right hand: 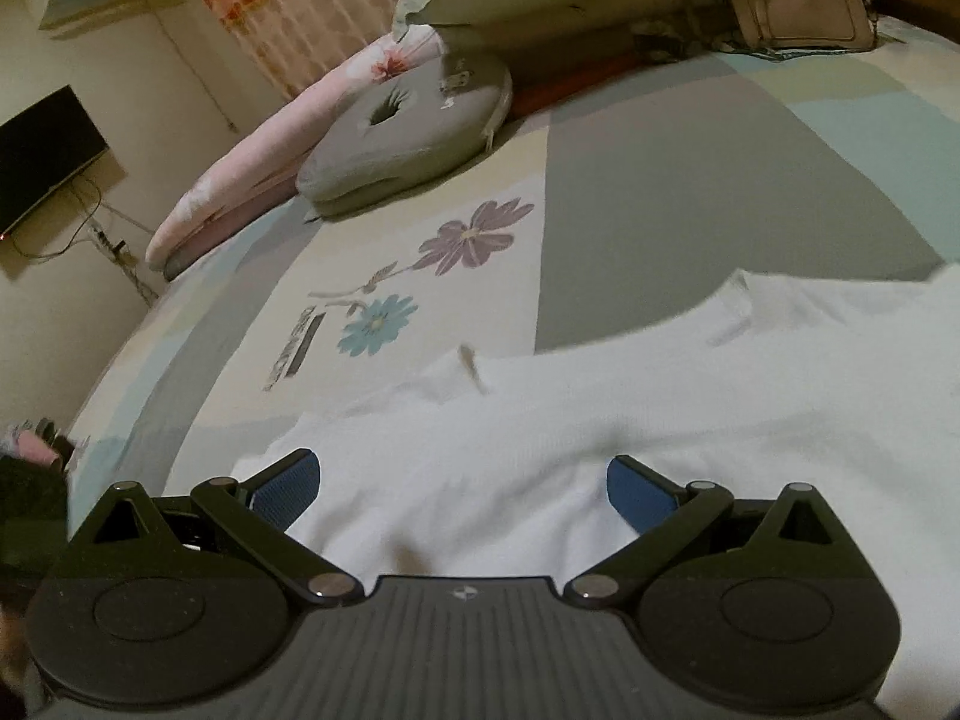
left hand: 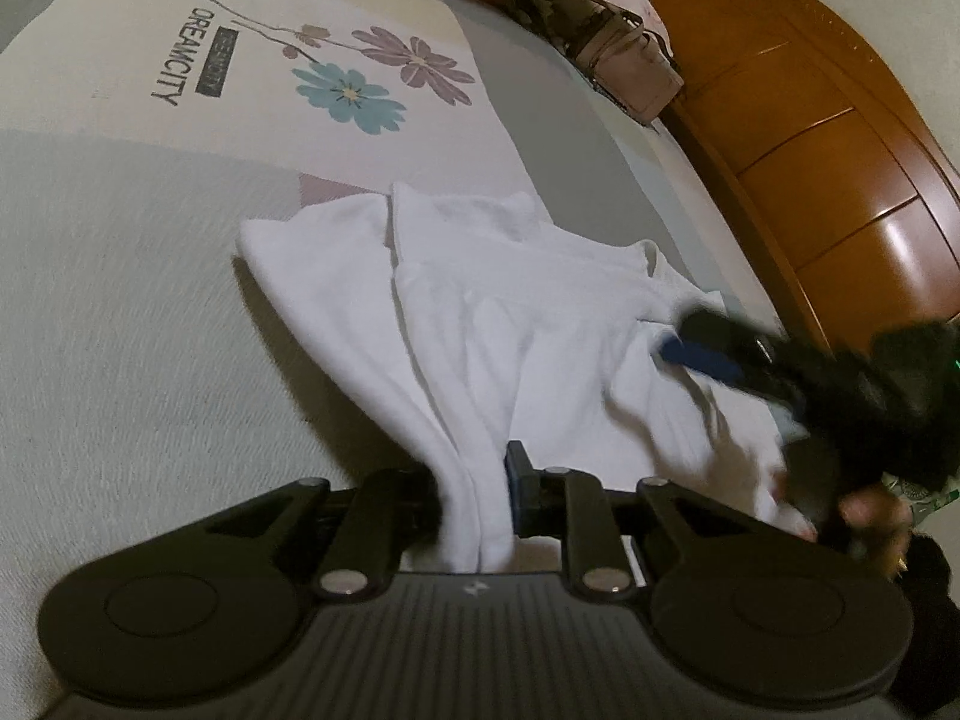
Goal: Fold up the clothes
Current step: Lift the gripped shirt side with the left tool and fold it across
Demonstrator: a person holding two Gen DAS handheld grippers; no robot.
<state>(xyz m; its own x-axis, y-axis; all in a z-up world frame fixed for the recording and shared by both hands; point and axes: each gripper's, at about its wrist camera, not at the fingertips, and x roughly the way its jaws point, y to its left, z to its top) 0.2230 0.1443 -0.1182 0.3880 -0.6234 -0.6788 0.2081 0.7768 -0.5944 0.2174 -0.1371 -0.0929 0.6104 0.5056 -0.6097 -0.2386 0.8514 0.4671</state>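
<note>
A white garment (left hand: 480, 294) lies rumpled on the bed (left hand: 120, 300). My left gripper (left hand: 480, 498) is shut on a bunched edge of it, and the cloth rises from the bed into the jaws. In the left wrist view the right gripper (left hand: 708, 354) shows blurred over the garment's right side, held by a hand (left hand: 870, 516). In the right wrist view the white garment (right hand: 600, 420) spreads under my right gripper (right hand: 462, 486), whose blue pads (right hand: 288, 486) stand wide open just above the cloth.
The bedspread has a flower print (right hand: 420, 276) and grey patches. A grey ring cushion (right hand: 408, 126), pillows (right hand: 240, 180) and a beige handbag (right hand: 786, 0) lie at the far end. A wooden headboard (left hand: 840, 150) runs along the right in the left wrist view.
</note>
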